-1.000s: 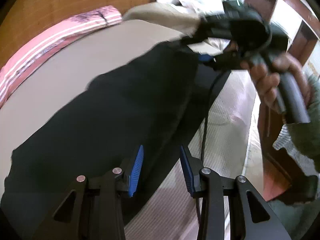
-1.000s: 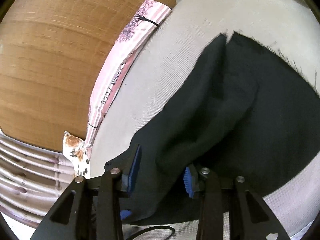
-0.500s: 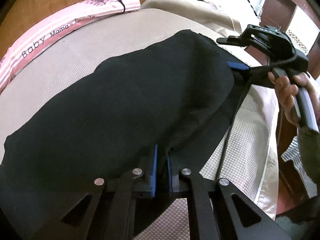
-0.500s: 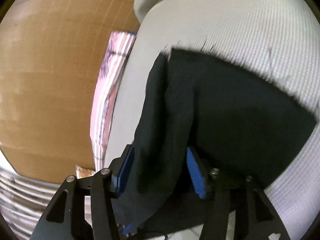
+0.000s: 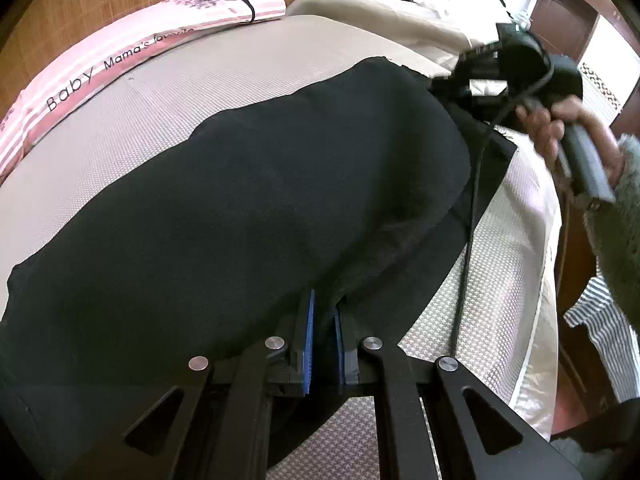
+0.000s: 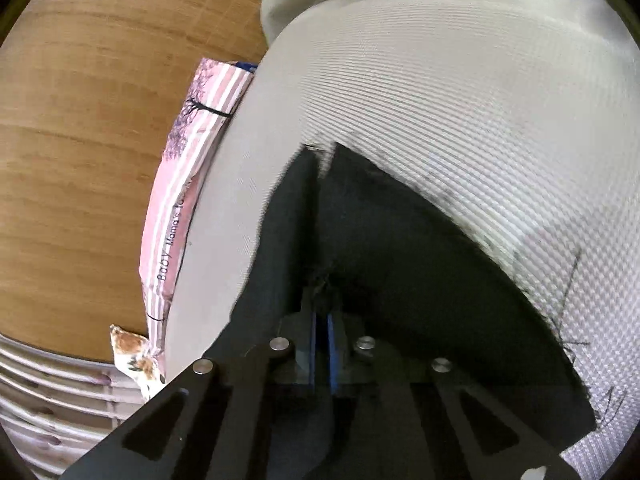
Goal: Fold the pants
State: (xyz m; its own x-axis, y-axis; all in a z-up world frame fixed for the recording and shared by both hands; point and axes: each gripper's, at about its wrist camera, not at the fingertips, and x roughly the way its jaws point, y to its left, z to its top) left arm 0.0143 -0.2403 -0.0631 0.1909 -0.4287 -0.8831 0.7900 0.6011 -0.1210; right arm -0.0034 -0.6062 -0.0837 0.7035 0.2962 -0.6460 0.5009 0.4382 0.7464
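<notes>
Black pants (image 5: 256,200) lie spread across a beige textured bed (image 5: 240,64). My left gripper (image 5: 323,312) is shut on a pinched fold of the pants at their near edge. In the left wrist view the right gripper (image 5: 448,84) sits at the pants' far right end, held by a hand (image 5: 560,128) in a fuzzy grey sleeve; its fingertips are hidden there. In the right wrist view the right gripper (image 6: 322,312) is shut on a bunched edge of the pants (image 6: 400,260), whose frayed hem lies on the bed (image 6: 460,100).
A pink striped pillow (image 5: 132,44) with lettering lies along the bed's far side against a woven wall mat (image 6: 80,160). Cream bedding (image 5: 392,12) is heaped at the far end. A black cable (image 5: 472,208) trails across the bed's right edge. Dark wooden furniture (image 5: 568,12) stands beyond.
Both grippers went from open to shut on the pants. The right gripper slid along the pants' end and now pinches a raised fold; the left dropped slightly onto the near edge.
</notes>
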